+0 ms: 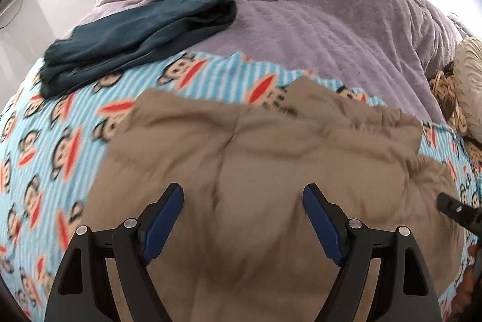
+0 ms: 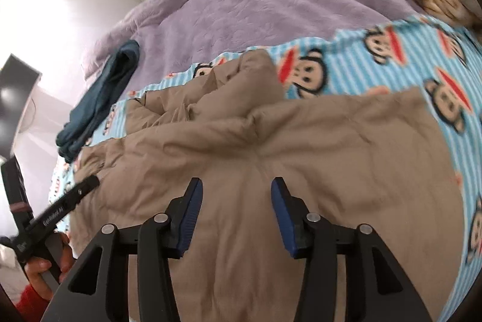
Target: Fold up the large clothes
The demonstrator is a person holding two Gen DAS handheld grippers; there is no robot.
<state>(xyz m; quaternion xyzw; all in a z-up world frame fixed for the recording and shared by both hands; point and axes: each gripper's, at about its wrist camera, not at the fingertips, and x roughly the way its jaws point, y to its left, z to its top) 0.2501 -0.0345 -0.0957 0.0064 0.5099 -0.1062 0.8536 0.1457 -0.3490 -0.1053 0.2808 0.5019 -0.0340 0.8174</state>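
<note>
A tan padded jacket [image 1: 256, 159] is spread on a monkey-print blanket [image 1: 45, 141], rumpled toward twelve o'clock. The left gripper [image 1: 243, 198] and right gripper [image 2: 236, 192] are held above it, jaws released, nothing grasped. Puffy layers could be pinched unevenly, so the fold may skew.

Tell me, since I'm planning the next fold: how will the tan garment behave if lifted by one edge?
The tan garment will probably flop and drape, given its creases. Its bunched, puffy folds hint at some bulk, so it may sag heavily.
</note>
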